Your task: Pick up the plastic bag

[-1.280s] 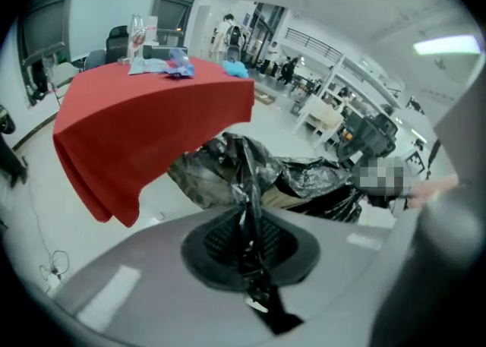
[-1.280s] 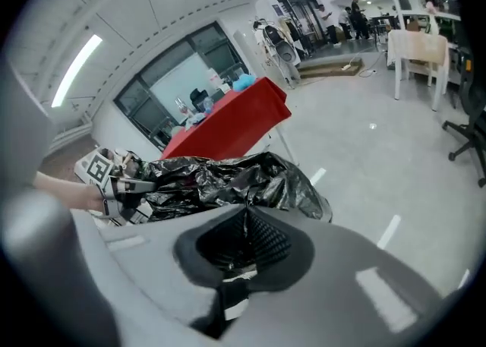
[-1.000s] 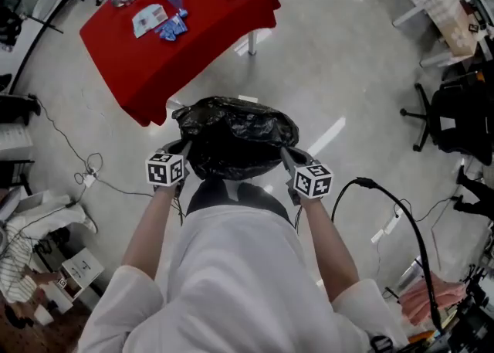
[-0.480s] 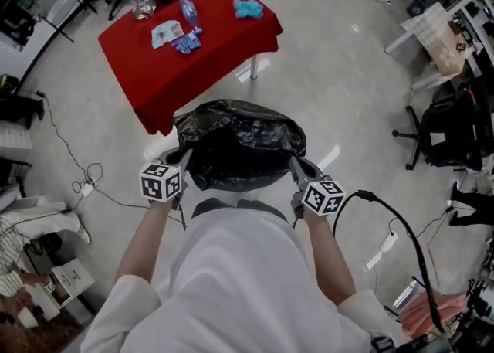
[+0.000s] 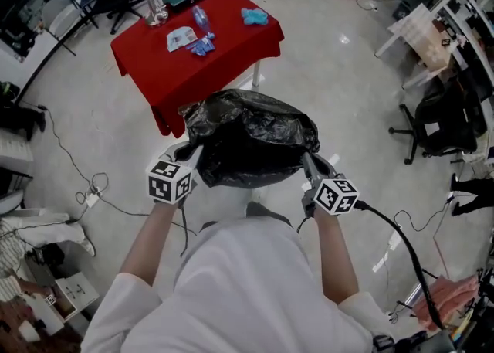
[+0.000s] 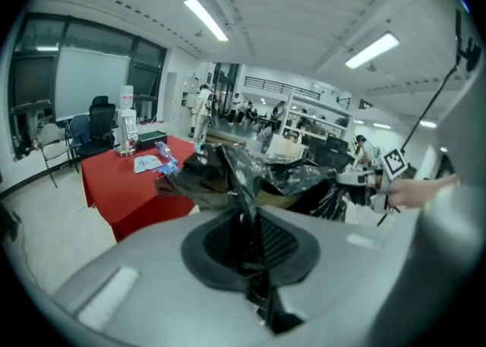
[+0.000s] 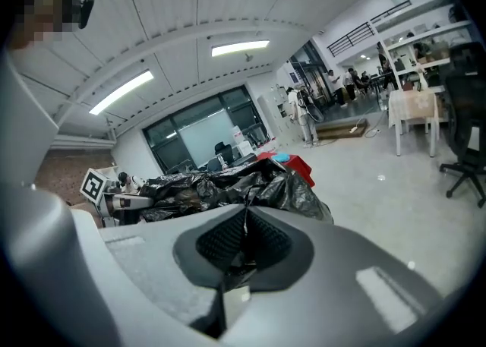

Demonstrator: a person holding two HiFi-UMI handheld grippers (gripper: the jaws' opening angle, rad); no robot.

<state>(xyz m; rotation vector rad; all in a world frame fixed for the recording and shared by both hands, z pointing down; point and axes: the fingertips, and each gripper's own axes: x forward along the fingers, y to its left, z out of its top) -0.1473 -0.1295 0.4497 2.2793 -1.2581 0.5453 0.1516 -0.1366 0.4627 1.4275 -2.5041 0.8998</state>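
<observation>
Two grippers are sharing the load. The left gripper (image 5: 185, 157) is pinching one side of the black plastic bag (image 5: 251, 139) at its rim, and the right gripper (image 5: 310, 162) is pinching the opposite side, each with its jaws clamped tight on the thin film. Gripping at both sides is probably stopping the bag from sagging or tipping. It is hanging between them in front of the person, apparently clear of the floor (image 5: 347, 89), near the red table (image 5: 193, 58).

A red table (image 5: 231, 50) (blue cloth (image 5: 254, 16) on it) stands on pale floor (image 5: 332, 73).
</observation>
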